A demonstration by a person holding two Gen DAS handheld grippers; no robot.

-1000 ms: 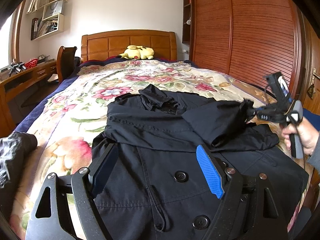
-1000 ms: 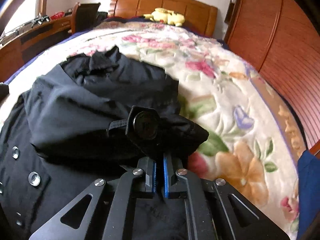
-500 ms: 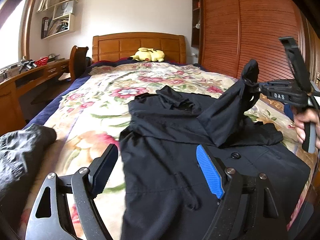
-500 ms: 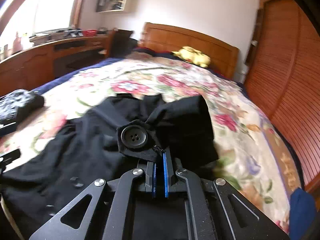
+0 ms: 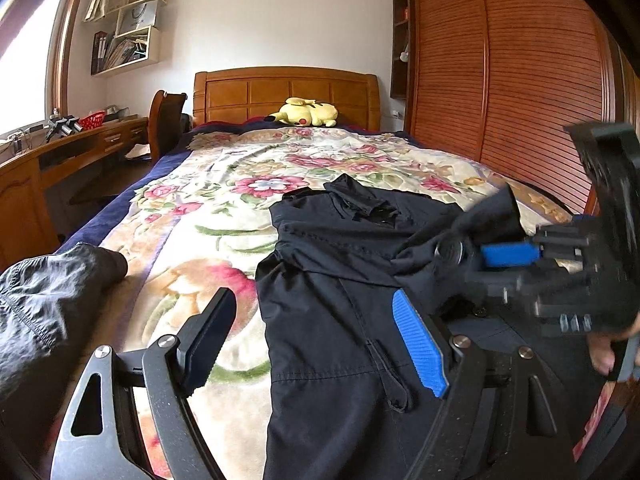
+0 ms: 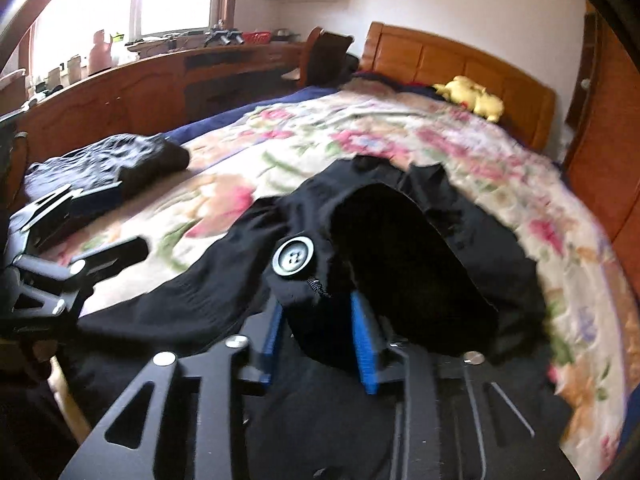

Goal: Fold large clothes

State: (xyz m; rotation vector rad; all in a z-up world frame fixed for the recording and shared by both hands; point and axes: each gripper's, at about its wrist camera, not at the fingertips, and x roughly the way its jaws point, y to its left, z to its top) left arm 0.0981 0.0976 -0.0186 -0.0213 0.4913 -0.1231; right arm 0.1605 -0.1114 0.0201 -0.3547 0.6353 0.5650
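A large black buttoned coat (image 5: 340,320) lies spread on the bed's floral quilt (image 5: 224,208), filling the lower centre of the left wrist view, collar toward the wooden headboard (image 5: 286,94). The right claw (image 6: 318,332) is opening: its blue pads stand apart with the coat's sleeve cuff (image 6: 308,276) and its round grey button (image 6: 293,259) between them, the cloth resting loose rather than pinched. In the left wrist view that claw comes in blurred at the right edge. The left claw (image 5: 316,340) is wide open and empty, hovering over the coat's left edge in the lower frame. A crumpled dark grey garment (image 5: 48,300) lies at the left edge, apart from the coat. A yellow plush toy (image 5: 306,112) rests by the headboard.
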